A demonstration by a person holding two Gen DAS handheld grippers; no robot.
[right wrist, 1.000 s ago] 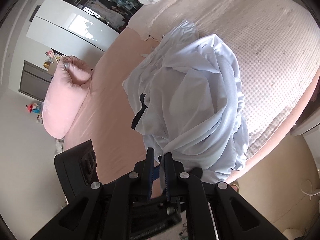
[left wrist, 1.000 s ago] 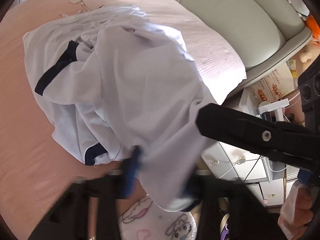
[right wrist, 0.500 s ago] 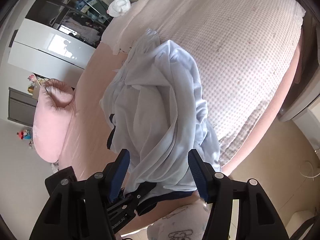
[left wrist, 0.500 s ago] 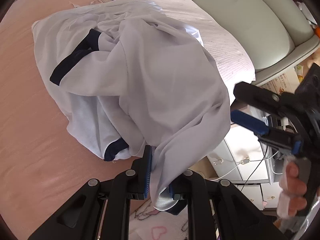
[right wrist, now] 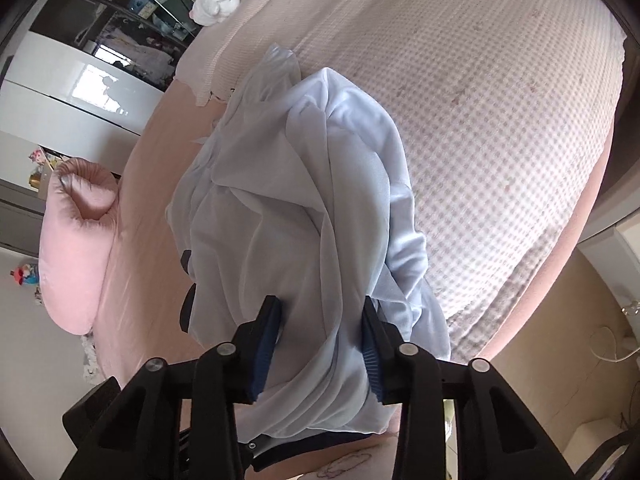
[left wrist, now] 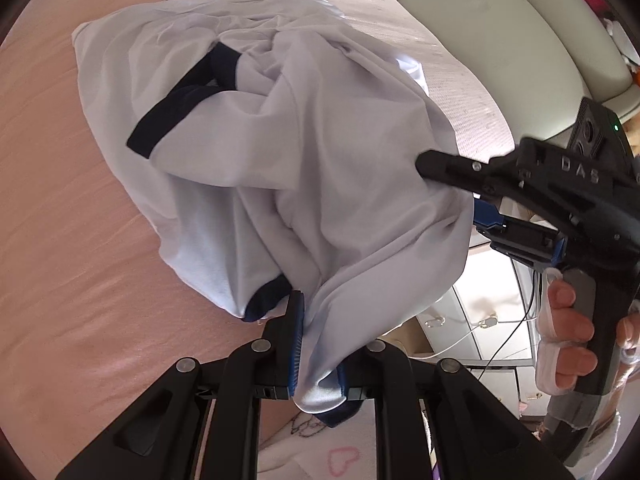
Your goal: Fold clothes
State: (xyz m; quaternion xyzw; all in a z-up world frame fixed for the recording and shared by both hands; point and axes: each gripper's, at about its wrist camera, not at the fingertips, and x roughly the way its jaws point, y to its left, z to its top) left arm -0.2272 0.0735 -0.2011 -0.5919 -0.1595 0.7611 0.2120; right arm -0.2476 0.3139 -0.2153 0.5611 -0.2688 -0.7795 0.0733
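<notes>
White shirt [left wrist: 304,168] with navy trim lies bunched at the bed [left wrist: 60,240] edge, hem clamped in left tool [left wrist: 318,344]; right tool [right wrist: 320,344], shut a second ago, now gapes around a fold, regrasping.

I see a wide bed [right wrist: 152,216] under a peach-pink sheet, with a pale waffle-textured blanket [right wrist: 480,112] spread over its far part. A padded cream headboard [left wrist: 500,28] curves along the bed's far edge. Off the right edge stands a white chest of drawers [left wrist: 472,316] with cables trailing across it. A pink pillow [right wrist: 76,248] sits near the left edge, a glossy white wardrobe [right wrist: 68,100] beyond it. Daylight falls brightly on the blanket; the floor [right wrist: 560,340] is beige.
</notes>
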